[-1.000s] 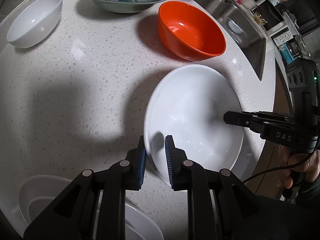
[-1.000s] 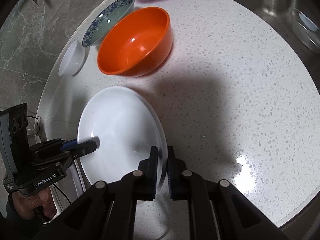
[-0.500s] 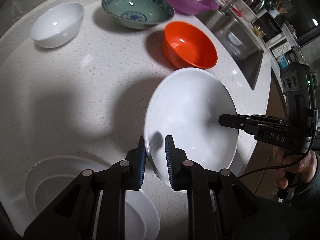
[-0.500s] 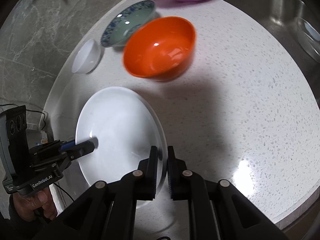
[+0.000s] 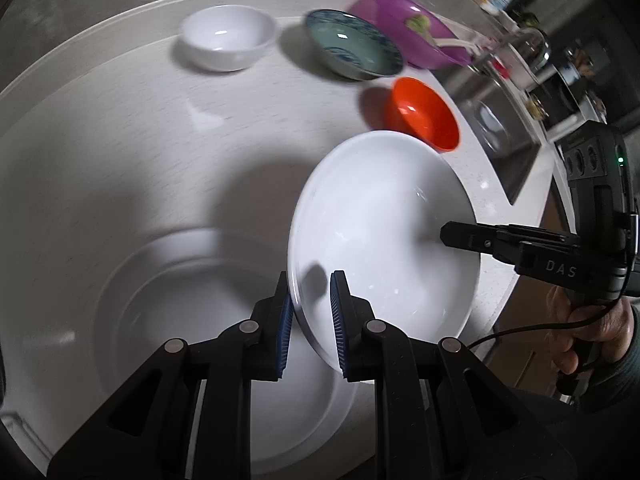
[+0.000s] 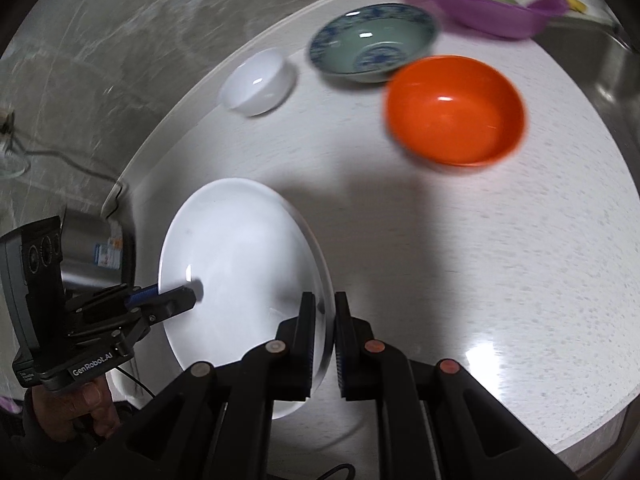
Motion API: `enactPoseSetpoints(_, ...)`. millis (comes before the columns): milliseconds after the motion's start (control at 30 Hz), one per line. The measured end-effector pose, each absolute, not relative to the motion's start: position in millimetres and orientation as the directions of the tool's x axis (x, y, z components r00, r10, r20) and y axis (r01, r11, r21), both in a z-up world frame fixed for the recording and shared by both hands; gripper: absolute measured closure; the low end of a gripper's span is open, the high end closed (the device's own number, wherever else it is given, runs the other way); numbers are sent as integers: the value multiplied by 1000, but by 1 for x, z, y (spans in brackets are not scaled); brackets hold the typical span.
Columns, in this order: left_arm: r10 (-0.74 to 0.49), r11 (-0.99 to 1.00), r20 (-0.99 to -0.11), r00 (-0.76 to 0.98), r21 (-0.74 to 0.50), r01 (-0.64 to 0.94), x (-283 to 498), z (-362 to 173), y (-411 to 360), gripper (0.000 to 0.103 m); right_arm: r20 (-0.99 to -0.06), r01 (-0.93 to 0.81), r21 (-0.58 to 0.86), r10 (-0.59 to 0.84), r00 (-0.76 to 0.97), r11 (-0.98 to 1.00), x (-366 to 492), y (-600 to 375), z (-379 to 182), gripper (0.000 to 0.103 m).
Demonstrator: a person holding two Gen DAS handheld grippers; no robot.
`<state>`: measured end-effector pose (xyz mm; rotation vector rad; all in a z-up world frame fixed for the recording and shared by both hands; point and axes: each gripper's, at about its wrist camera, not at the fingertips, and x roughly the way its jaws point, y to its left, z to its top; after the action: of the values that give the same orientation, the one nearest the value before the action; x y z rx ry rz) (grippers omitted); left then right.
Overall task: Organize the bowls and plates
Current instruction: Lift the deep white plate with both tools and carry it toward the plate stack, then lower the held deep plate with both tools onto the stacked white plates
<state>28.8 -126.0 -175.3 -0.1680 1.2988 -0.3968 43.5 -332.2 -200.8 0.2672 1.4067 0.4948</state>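
I had both grippers, left (image 5: 310, 312) and right (image 6: 322, 334), pinching the white plate (image 5: 380, 216), lifted clear toward the stacked white dishes (image 5: 168, 300) at eight o'clock.

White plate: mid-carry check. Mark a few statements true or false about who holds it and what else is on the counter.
1. Both grippers clamp the white plate at opposite rims. True: left gripper, right gripper.
2. The plate lies flat on the counter. False: it is held tilted above it.
3. The orange bowl is empty. True.
4. The small white bowl is stacked inside the orange bowl. False: it stands apart.
5. The purple bowl is empty. False: it holds something green.
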Motion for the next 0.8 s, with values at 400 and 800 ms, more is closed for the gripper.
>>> enactPoseSetpoints(400,-336,939,-896,290,-344,25,-32,-162,-22,87,-859,-342,481,513,2,807,28,-244,-185,92)
enactPoseSetpoints(800,-323,936,-910,259,-348,-53,-76,-191,27,87,-876,-413,454,481,-42,790,8,-195,-197,92)
